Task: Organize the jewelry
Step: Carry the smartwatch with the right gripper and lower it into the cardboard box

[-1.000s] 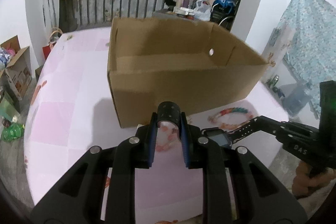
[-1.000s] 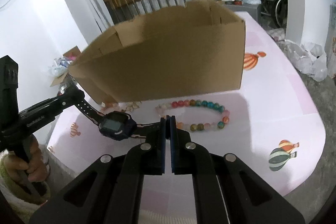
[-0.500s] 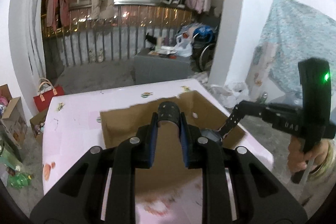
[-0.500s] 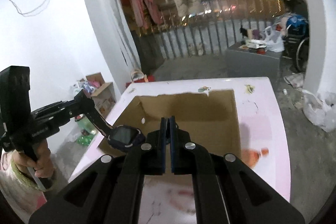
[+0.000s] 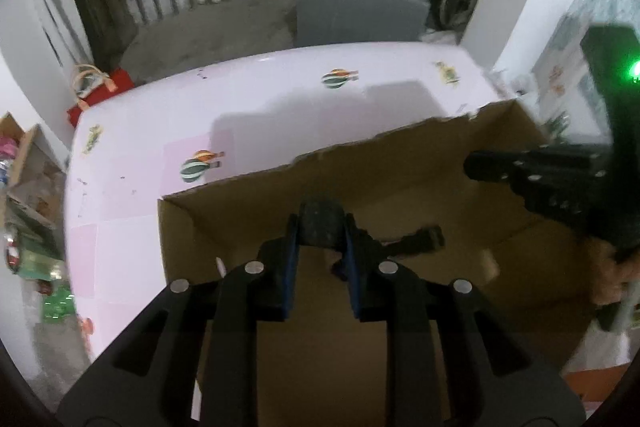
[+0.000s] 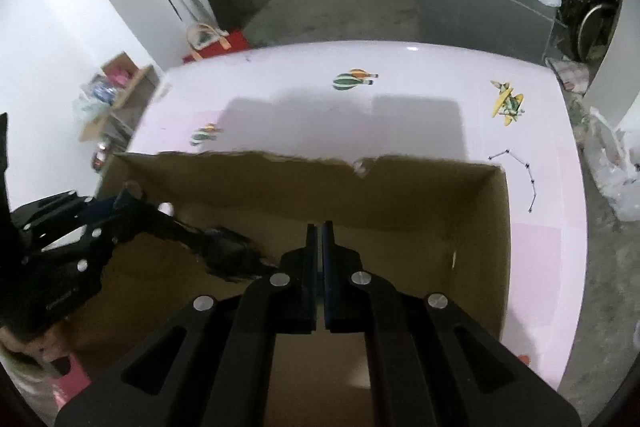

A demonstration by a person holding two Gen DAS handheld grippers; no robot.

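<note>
No writing is legible on anything in view. Both claws have dropped toward the open cardboard box (image 6: pixel 484 227) on the pink worktop (image 6: pixel 304 83), closer than half a second ago. The left claw (image 5: pixel 320 263) pinches the strap end of a dark smartwatch (image 6: pixel 230 253), which hangs blurred inside the box. The right claw (image 6: pixel 319 267) is pressed narrow, nothing visible between its pads; earlier it gripped the strap.

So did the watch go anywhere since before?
Yes. The watch was down on the pink table in front of the cardboard box; now the left gripper holds its strap over the inside of the box.
</note>
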